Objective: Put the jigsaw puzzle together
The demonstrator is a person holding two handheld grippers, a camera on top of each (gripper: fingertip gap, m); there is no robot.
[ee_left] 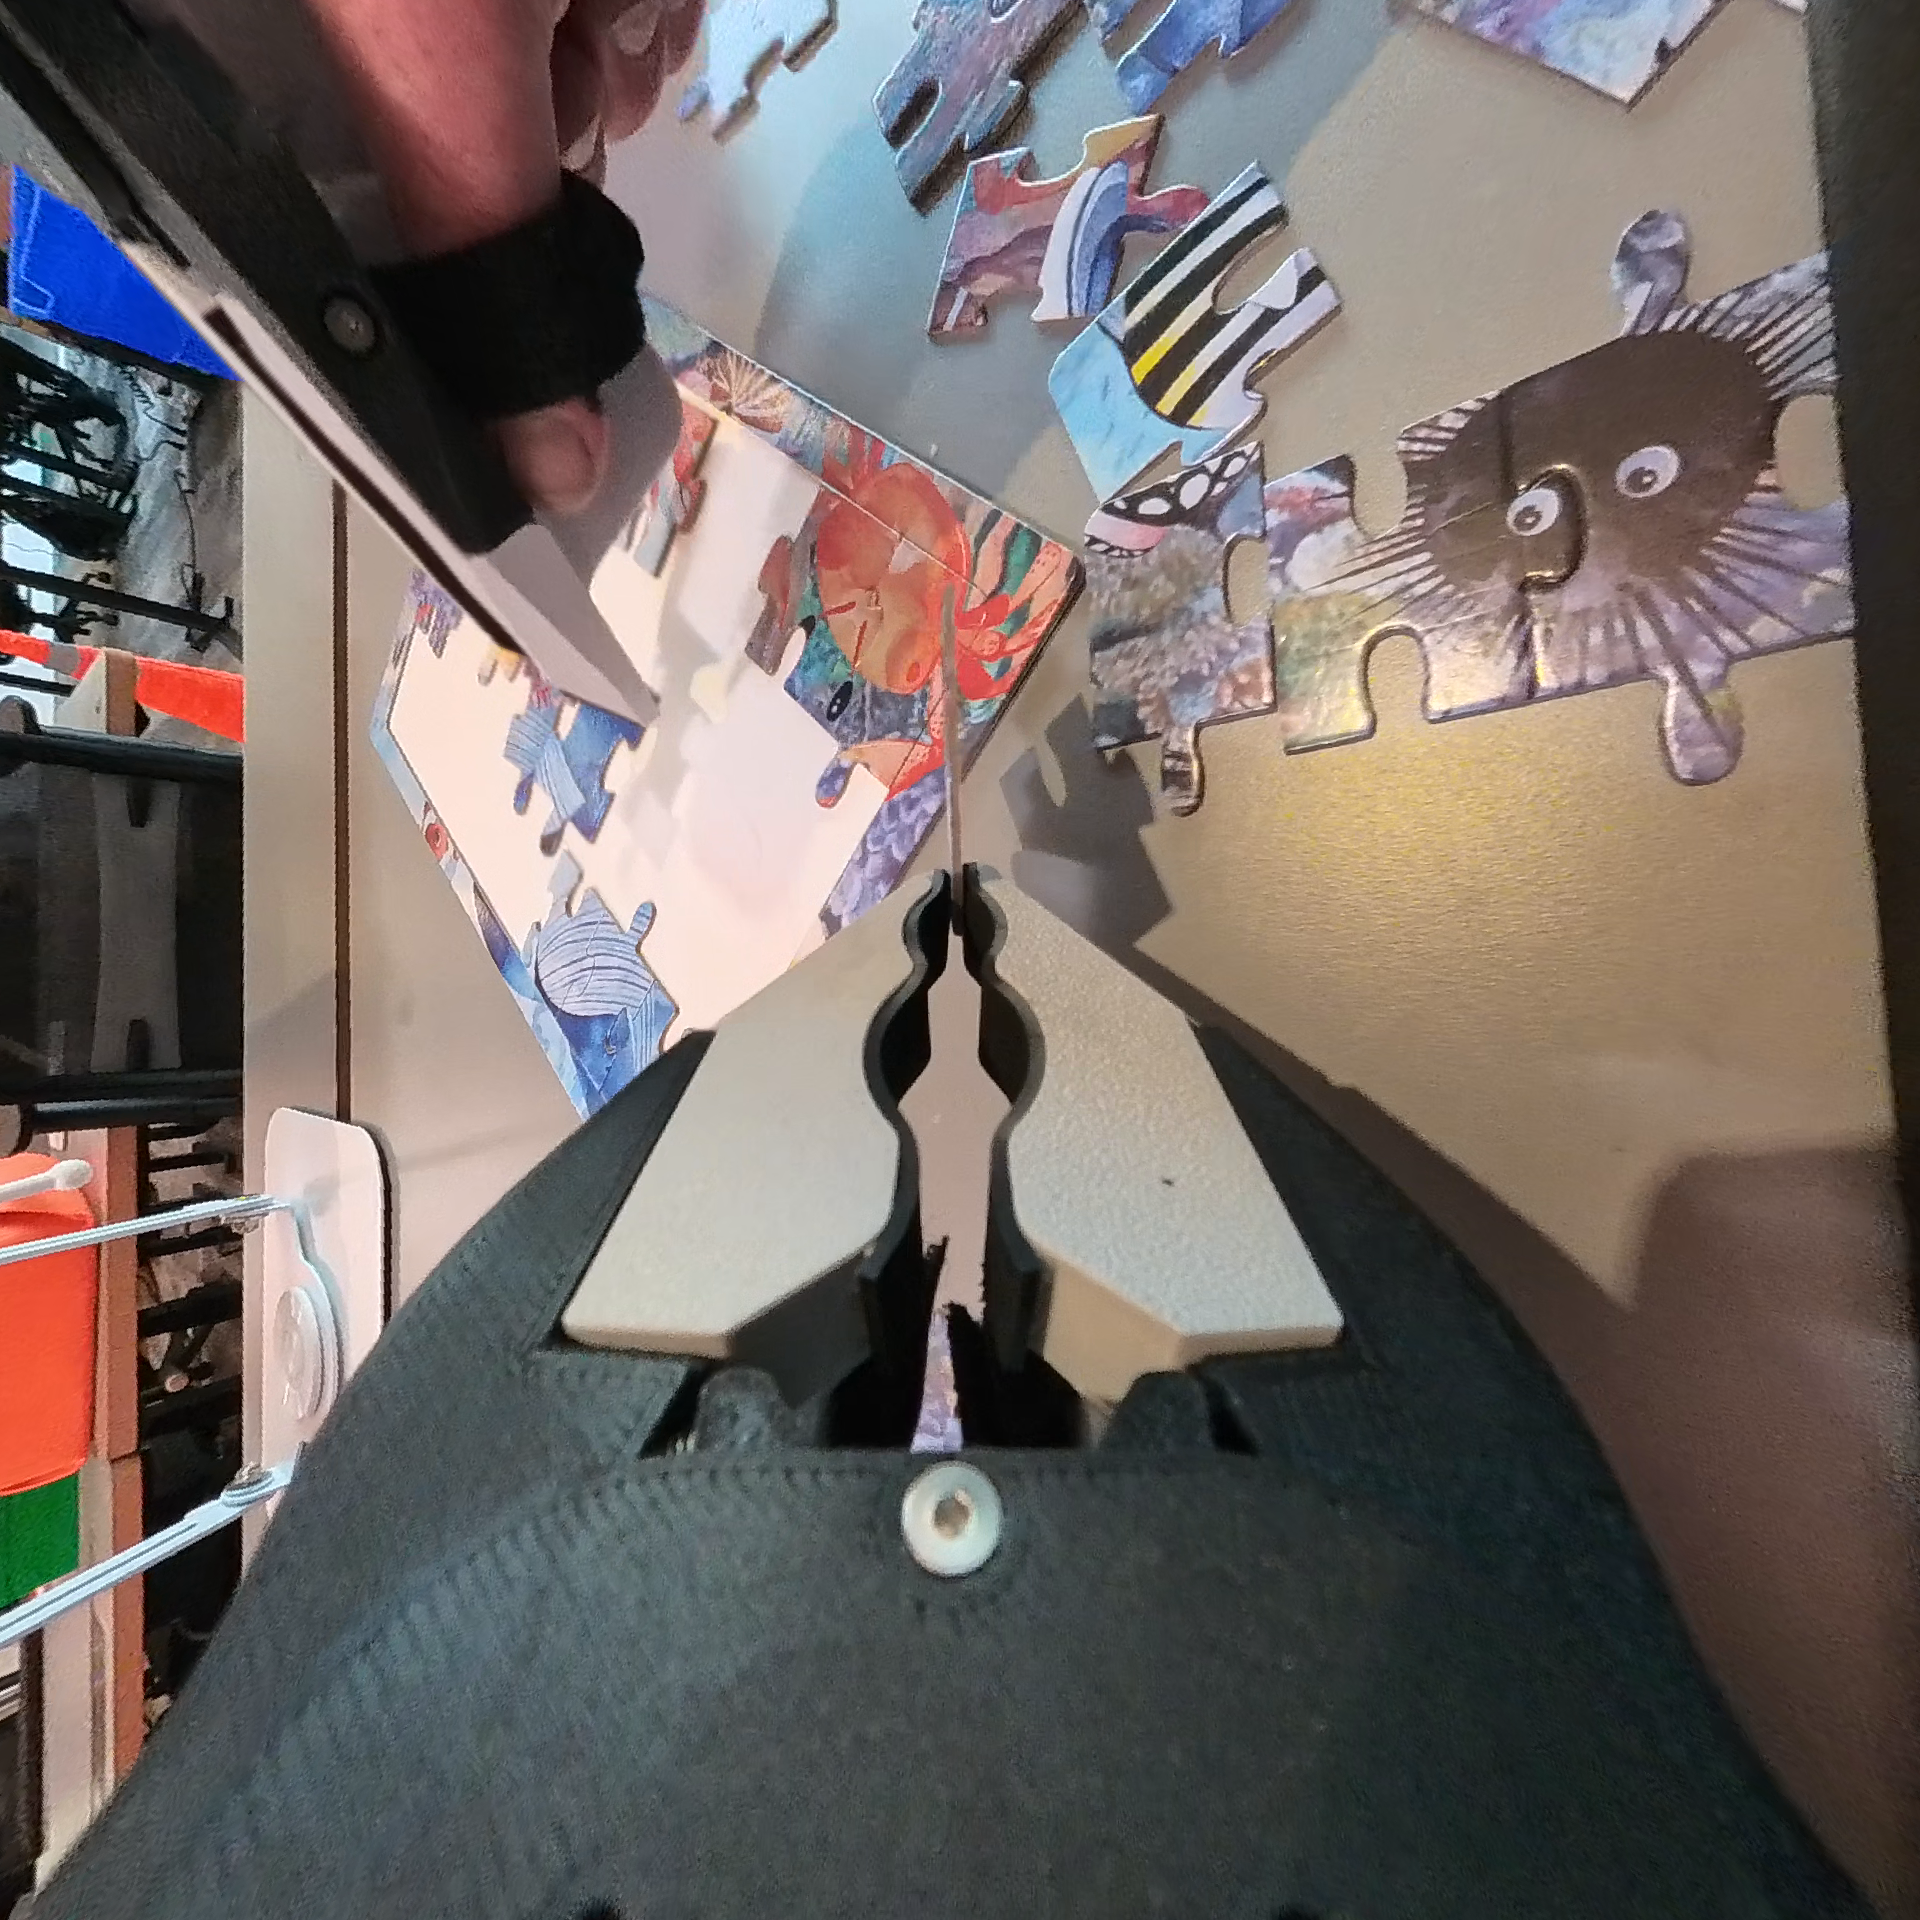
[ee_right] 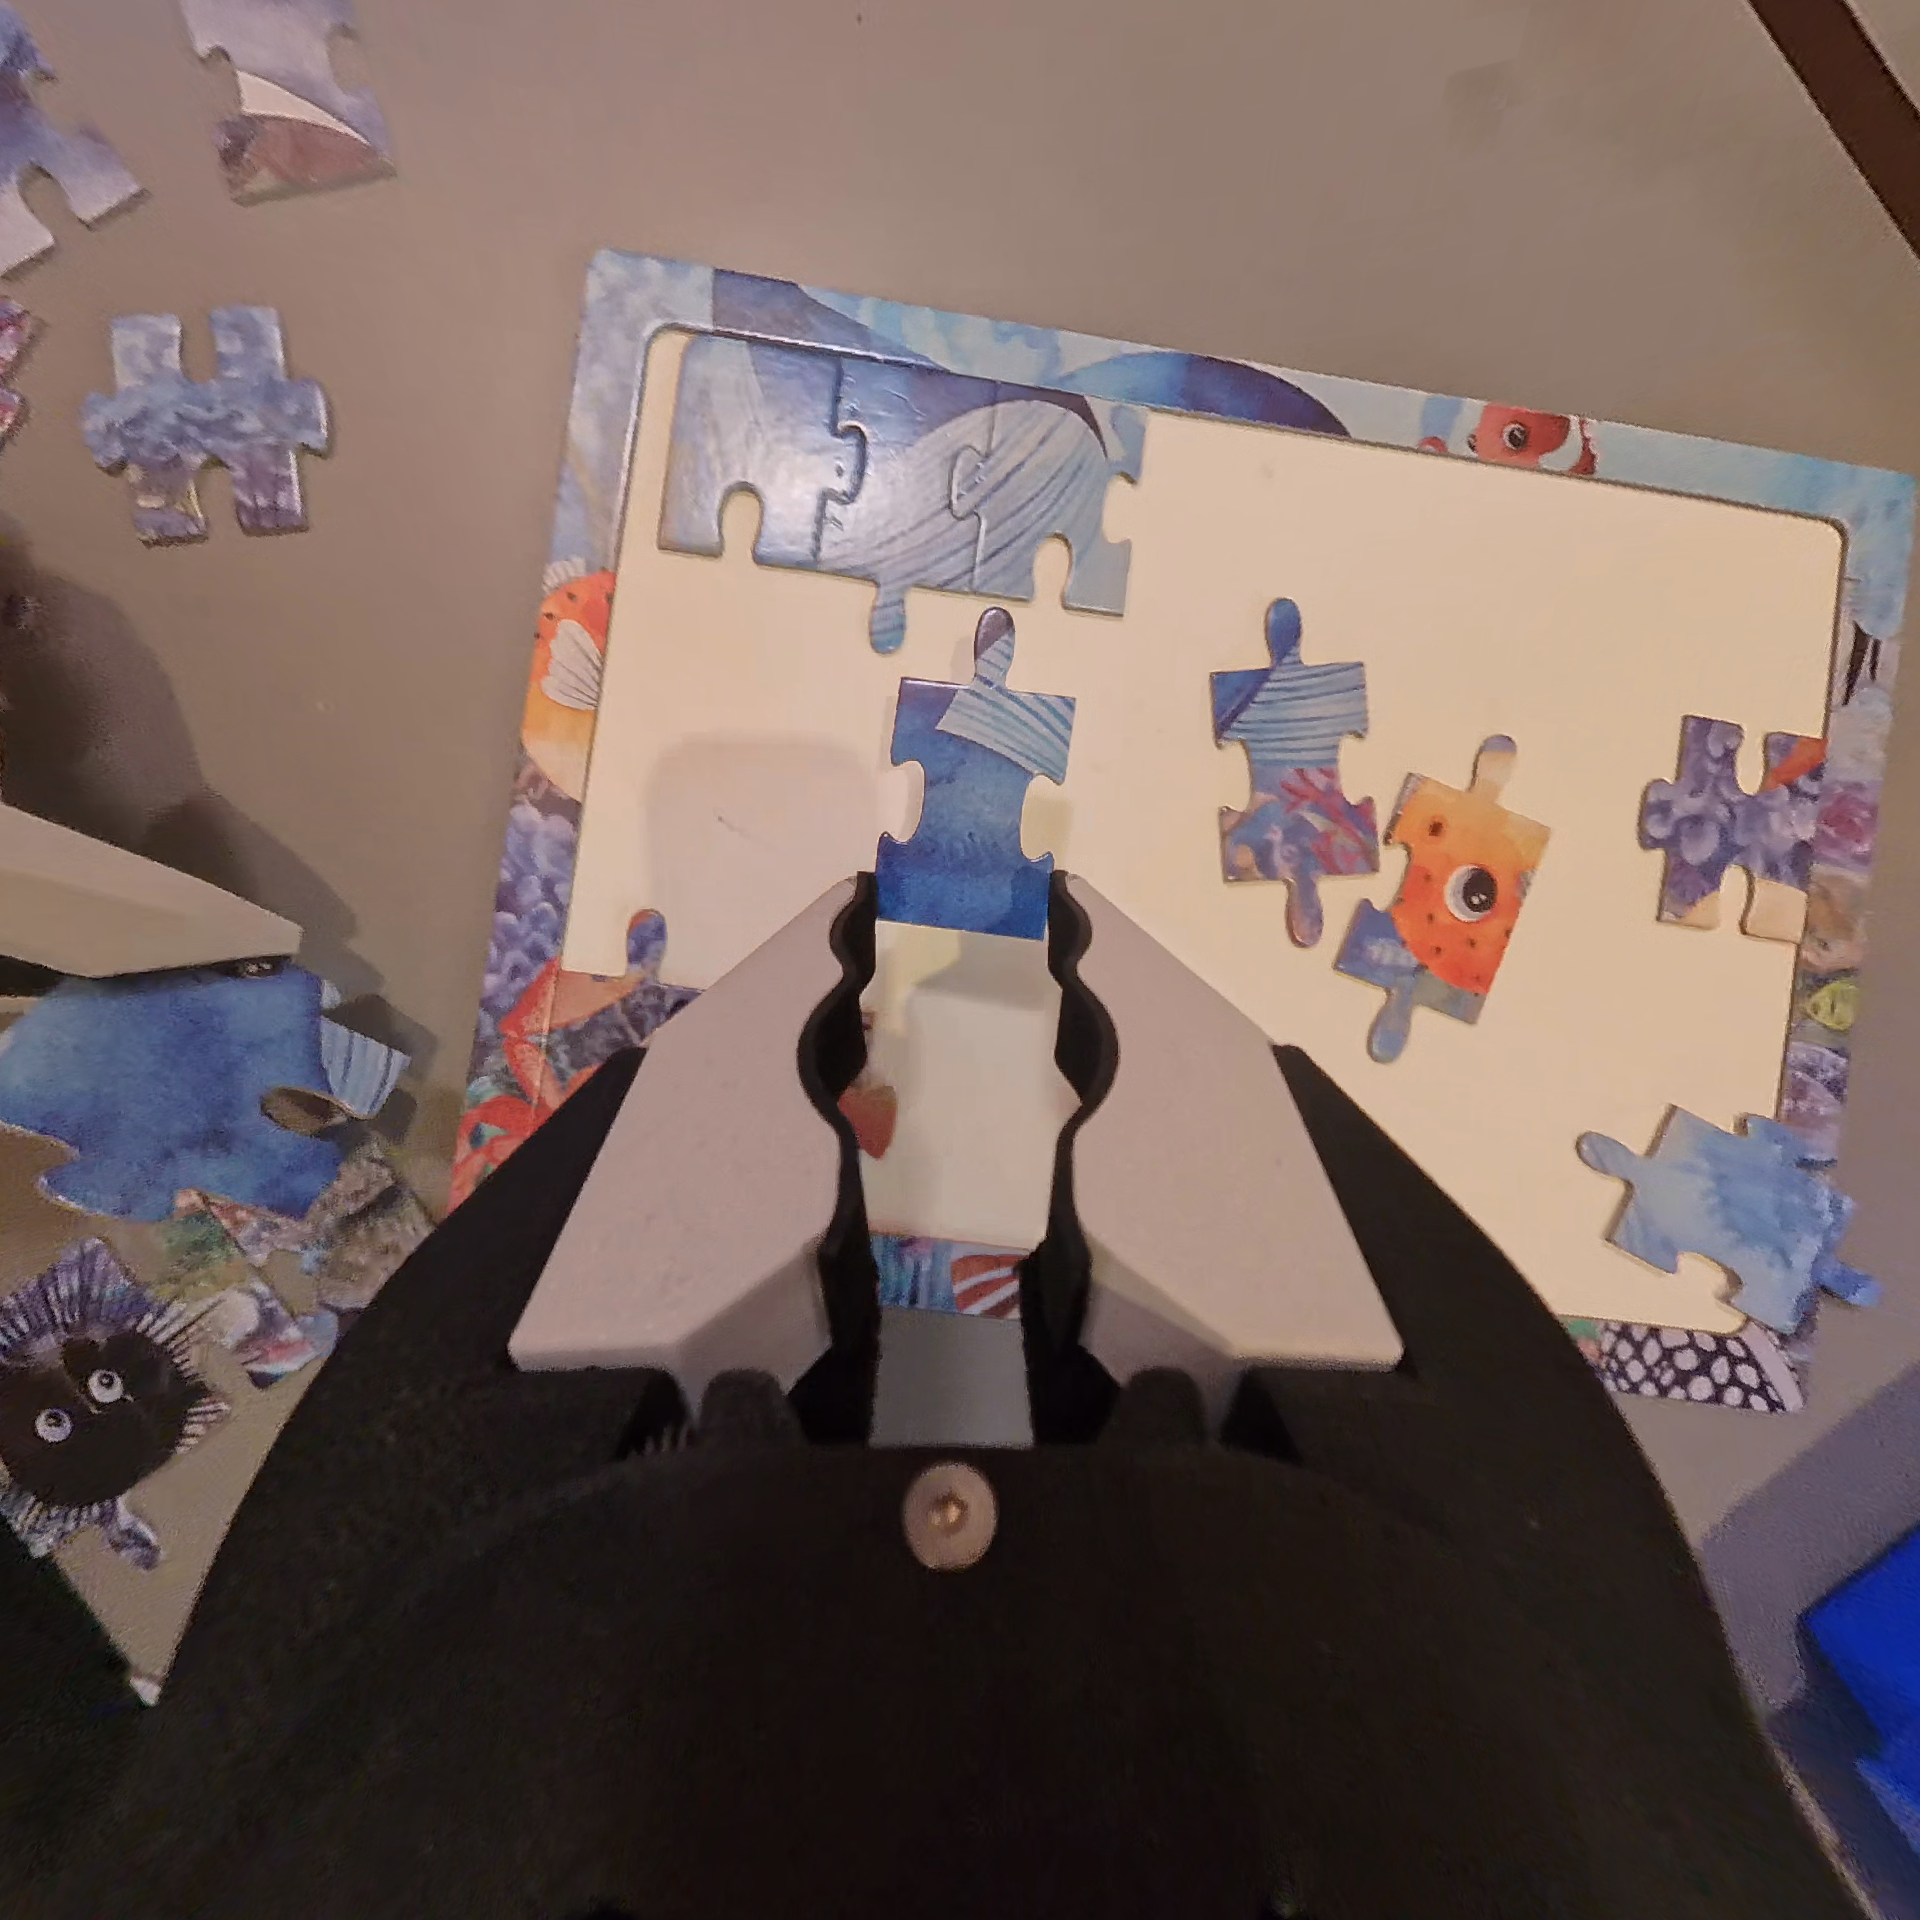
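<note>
Puzzle tray (ee_right: 608, 883) lies on the bench (ee_right: 1039, 135), partly filled. Right tool (ee_right: 961, 883) grips a blue striped piece (ee_right: 971, 800) just below the whale row, likely to slot in. Left tool (ee_left: 956, 883) pinches another piece (ee_left: 952, 748) edge-on, probably waiting.

Grey worktop (ee_right: 1039, 135). Blue box (ee_right: 1860, 1652) at its near right corner. Beyond the edge: orange block (ee_left: 42, 1340) w/ green block (ee_left: 36, 1538) beside it, black rack (ee_left: 114, 769).
</note>
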